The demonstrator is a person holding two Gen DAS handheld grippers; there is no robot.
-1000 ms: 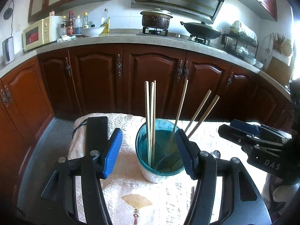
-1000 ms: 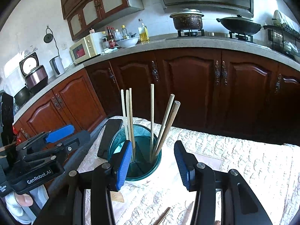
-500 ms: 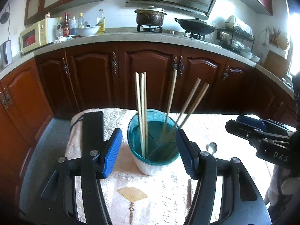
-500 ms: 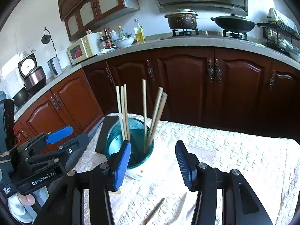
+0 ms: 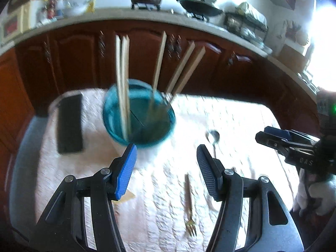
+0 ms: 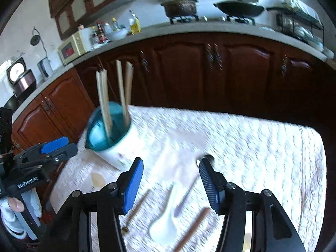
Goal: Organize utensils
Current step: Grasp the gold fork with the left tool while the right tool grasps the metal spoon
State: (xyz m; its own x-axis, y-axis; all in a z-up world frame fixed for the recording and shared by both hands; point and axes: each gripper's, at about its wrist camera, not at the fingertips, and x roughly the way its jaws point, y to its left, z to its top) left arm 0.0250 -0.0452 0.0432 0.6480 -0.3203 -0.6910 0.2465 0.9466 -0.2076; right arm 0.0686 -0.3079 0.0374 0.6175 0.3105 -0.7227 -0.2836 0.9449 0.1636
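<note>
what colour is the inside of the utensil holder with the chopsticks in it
Teal blue inside the round utensil holder, with a white outer wall; the left wrist view shows the inside best.

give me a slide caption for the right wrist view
Open right hand-held gripper above white spoon, chopsticks in holder.

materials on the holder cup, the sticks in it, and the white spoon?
Teal-rimmed white utensil holder cup: glossy, likely glazed ceramic or plastic; blur leaves it open. Pale tan chopsticks: matte, squared tops, probably bamboo or wood. White soup spoon: smooth, opaque, looks ceramic or melamine.
</note>
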